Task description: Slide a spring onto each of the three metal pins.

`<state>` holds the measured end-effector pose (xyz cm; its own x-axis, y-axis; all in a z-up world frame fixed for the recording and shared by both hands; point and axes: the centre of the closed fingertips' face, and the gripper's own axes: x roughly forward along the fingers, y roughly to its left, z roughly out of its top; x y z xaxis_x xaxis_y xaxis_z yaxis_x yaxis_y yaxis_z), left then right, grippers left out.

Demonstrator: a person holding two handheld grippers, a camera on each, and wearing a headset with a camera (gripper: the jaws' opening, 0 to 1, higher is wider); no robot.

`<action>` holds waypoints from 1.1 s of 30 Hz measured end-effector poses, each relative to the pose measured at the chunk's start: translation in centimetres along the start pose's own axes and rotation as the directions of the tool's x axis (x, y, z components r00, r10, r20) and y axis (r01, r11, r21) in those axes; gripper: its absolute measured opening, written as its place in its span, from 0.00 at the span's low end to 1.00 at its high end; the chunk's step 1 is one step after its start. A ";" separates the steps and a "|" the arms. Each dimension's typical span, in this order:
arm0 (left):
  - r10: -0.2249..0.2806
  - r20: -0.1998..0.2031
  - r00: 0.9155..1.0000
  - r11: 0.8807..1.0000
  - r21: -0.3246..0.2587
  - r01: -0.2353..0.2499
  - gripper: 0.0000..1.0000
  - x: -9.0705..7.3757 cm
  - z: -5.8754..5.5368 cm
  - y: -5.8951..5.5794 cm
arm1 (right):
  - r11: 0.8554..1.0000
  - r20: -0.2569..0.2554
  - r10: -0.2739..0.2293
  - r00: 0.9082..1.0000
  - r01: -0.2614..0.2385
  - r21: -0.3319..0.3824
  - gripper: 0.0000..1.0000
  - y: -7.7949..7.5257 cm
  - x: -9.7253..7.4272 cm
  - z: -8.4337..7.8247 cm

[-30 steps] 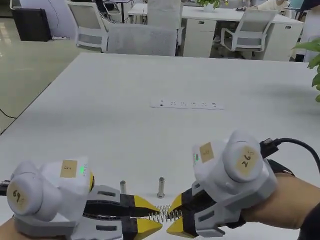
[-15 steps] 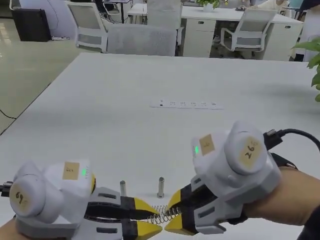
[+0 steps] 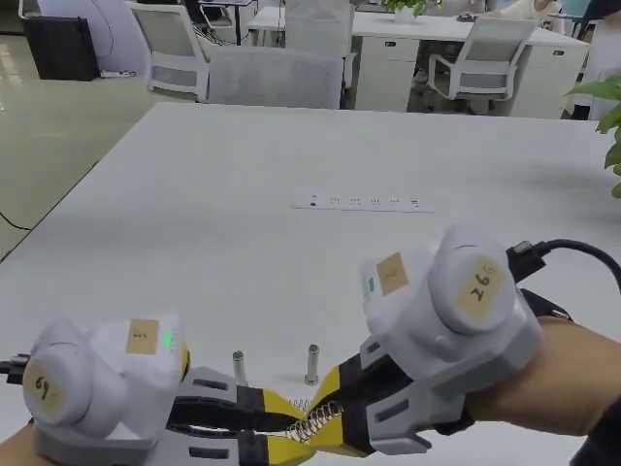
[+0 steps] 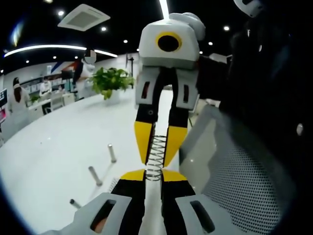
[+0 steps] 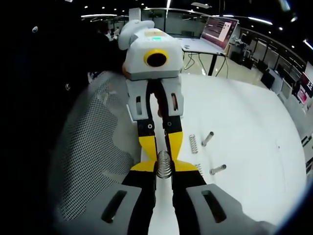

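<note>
A coiled metal spring (image 3: 316, 419) hangs tilted between my two grippers near the table's front edge. My left gripper (image 3: 291, 428) is shut on one end of the spring (image 4: 155, 159), and my right gripper (image 3: 332, 412) is shut on the other end (image 5: 164, 164). In the left gripper view my own yellow jaws (image 4: 153, 175) meet the right gripper's jaws head on. Two metal pins (image 3: 239, 366) (image 3: 312, 362) stand upright just beyond the jaws. A third pin (image 4: 75, 203) shows low in the left gripper view. A loose spring (image 5: 193, 143) lies by a pin (image 5: 208, 138).
A white power strip (image 3: 356, 203) lies flat mid-table. Grey office chairs (image 3: 277, 78) stand at the far edge, with desks behind. A mesh chair back (image 4: 239, 186) is close beside the grippers. A black cable (image 3: 572, 260) runs from the right gripper.
The right gripper has rolled and moved left toward the left gripper. The gap between the jaws has narrowed and the spring now sits tilted and shorter between them.
</note>
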<state>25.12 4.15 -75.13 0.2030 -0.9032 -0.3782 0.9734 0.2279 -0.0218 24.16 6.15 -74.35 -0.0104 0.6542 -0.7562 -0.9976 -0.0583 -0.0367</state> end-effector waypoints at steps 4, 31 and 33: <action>-0.005 -0.001 1.000 1.000 -0.001 0.005 0.03 0.0 0.0 -0.2 | 1.000 -0.002 0.001 1.000 -0.001 -0.014 0.08 0.1 0.0 0.5; -0.004 -0.018 1.000 0.999 -0.034 0.003 0.07 0.0 -0.5 -0.1 | 1.000 -0.044 -0.010 0.999 0.009 -0.023 0.08 -0.1 0.2 0.0; -0.002 -0.018 1.000 0.999 -0.048 0.001 0.10 0.0 -0.6 -0.1 | 1.000 -0.045 -0.013 0.999 0.012 -0.023 0.08 -0.2 0.1 -0.1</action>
<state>25.01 4.31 -75.66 0.1992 -0.8968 -0.3952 0.9674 0.2442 -0.0666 24.35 6.15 -74.50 0.0059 0.6204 -0.7843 -0.9959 -0.0673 -0.0607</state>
